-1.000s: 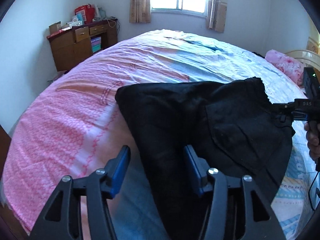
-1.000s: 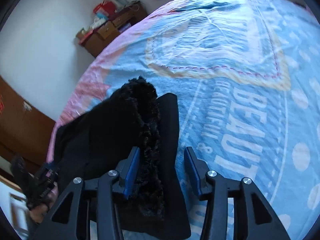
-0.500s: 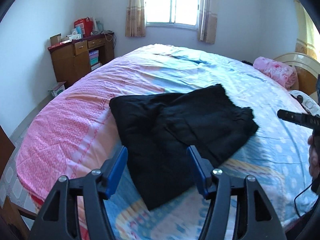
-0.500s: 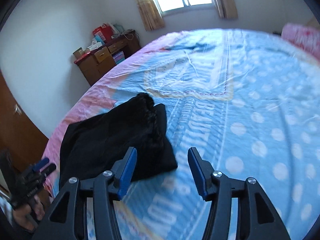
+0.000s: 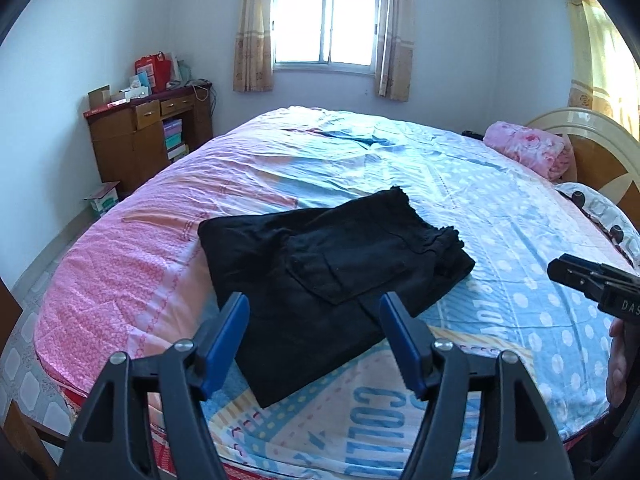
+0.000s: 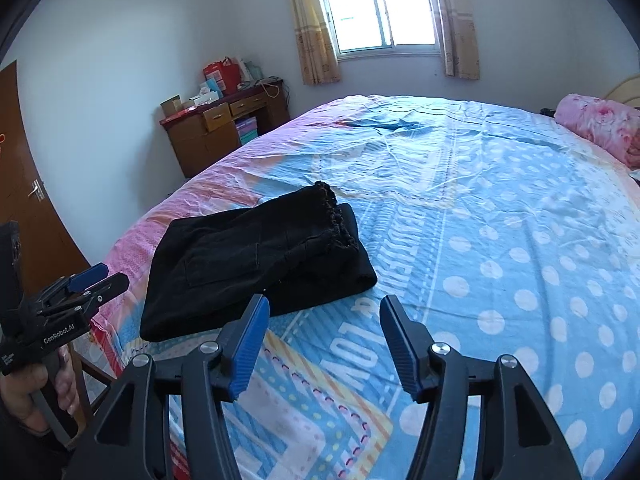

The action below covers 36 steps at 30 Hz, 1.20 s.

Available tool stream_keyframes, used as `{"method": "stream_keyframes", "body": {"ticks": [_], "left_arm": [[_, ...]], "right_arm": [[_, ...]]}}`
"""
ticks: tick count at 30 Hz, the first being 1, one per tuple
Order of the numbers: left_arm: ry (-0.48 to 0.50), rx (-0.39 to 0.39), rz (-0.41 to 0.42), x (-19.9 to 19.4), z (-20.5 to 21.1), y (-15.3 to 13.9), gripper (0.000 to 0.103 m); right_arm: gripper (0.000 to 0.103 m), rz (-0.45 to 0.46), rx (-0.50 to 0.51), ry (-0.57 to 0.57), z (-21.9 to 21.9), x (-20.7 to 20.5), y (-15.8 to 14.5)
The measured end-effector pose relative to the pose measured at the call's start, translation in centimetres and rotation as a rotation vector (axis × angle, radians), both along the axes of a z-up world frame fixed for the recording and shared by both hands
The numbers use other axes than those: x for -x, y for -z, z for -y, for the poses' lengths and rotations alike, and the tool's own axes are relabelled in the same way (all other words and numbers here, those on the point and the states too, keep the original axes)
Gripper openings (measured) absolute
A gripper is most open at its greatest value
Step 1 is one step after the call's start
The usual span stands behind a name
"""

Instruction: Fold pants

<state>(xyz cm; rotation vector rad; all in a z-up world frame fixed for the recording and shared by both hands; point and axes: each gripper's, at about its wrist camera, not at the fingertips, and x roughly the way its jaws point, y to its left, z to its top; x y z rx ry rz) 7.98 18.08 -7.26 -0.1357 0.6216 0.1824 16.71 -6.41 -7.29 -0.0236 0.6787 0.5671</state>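
Both grippers have pulled back and up from the black pants (image 5: pixel 332 276), which a second ago lay between their blue pads and now rest folded near the pink edge of the bed (image 5: pixel 500 208). The left gripper (image 5: pixel 314 338) and right gripper (image 6: pixel 322 344) tilt downward over the bedspread, jaws opening with nothing between them. Only the right view shows a hand (image 6: pixel 38 392) gripping the left tool's handle and a brown door (image 6: pixel 24 184); the left view alone shows the headboard (image 5: pixel 592 140).

The pants (image 5: pixel 320 276) were soft, dull black cloth, the bed (image 5: pixel 500 216) cover wrinkly cloth, the cabinet (image 6: pixel 216 136) shiny brown wood.
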Motion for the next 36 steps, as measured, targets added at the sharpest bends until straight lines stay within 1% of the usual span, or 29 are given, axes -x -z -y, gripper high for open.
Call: {"method": "stream_keyframes", "body": {"ticks": [1,3,10,18,20,24,31,32,33,34,36], "left_arm": [[0.001,0.0,0.0,0.0,0.1,0.0,0.076],[0.002,0.0,0.004,0.1,0.2,0.0,0.078],[0.011,0.001,0.013,0.3,0.5,-0.3,0.078],[0.016,0.0,0.012,0.2,0.7,-0.3,0.078],[0.018,0.0,0.012,0.2,0.7,-0.4,0.079],[0.019,-0.001,0.016,0.3,0.8,-0.4,0.09],[0.034,-0.002,0.02,0.3,1.1,-0.6,0.092],[0.035,-0.002,0.021,0.3,1.1,-0.6,0.092],[0.031,-0.004,0.022,0.3,1.1,-0.7,0.095],[0.029,-0.004,0.024,0.4,1.1,-0.7,0.099],[0.023,0.0,0.031,0.5,1.0,-0.9,0.1]], "right_arm": [[0.06,0.002,-0.002,0.001,0.1,0.2,-0.1],[0.061,0.009,-0.004,-0.004,0.0,0.6,-0.3],[0.062,0.029,-0.002,-0.024,-0.5,1.7,-0.9],[0.063,0.039,-0.006,-0.019,-0.3,2.0,-1.1],[0.065,0.045,-0.008,-0.014,-0.2,2.1,-1.2],[0.067,0.051,-0.008,-0.002,-0.1,2.2,-1.2],[0.068,0.064,-0.013,0.004,0.1,2.5,-1.5],[0.07,0.069,-0.017,0.009,0.2,2.5,-1.7],[0.071,0.071,-0.019,0.01,0.2,2.7,-1.7],[0.076,0.074,-0.022,0.014,0.3,2.7,-1.9],[0.078,0.079,-0.024,0.021,0.4,2.7,-2.0]]}}
